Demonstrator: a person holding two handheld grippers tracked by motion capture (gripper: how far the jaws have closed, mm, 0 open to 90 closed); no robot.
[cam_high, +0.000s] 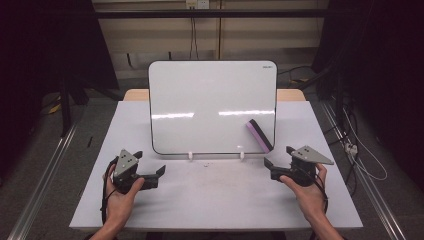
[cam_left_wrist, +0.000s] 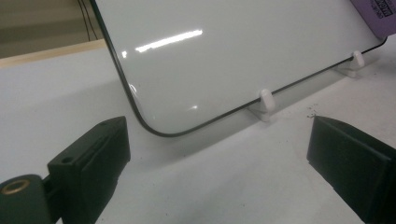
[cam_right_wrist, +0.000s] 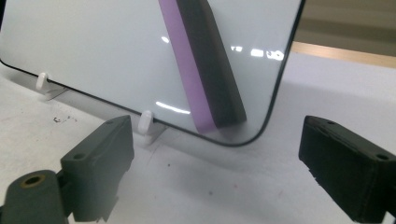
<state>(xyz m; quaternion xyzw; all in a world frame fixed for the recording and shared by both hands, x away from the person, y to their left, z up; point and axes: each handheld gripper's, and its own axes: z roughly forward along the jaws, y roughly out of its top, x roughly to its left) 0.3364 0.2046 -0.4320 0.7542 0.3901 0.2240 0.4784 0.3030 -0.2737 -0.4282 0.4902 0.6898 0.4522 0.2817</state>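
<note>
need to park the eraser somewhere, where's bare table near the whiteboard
Bare table lies in front of the whiteboard, between the left claw and right claw, both open. Strips flank the board too. Tightest spot: the board's lower right, where the eraser sits by the right claw.

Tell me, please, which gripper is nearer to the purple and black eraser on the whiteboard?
Right. The right gripper sits just below and slightly right of the eraser, at the whiteboard's lower right corner. The left gripper is across the table, below the board's lower left corner.
</note>
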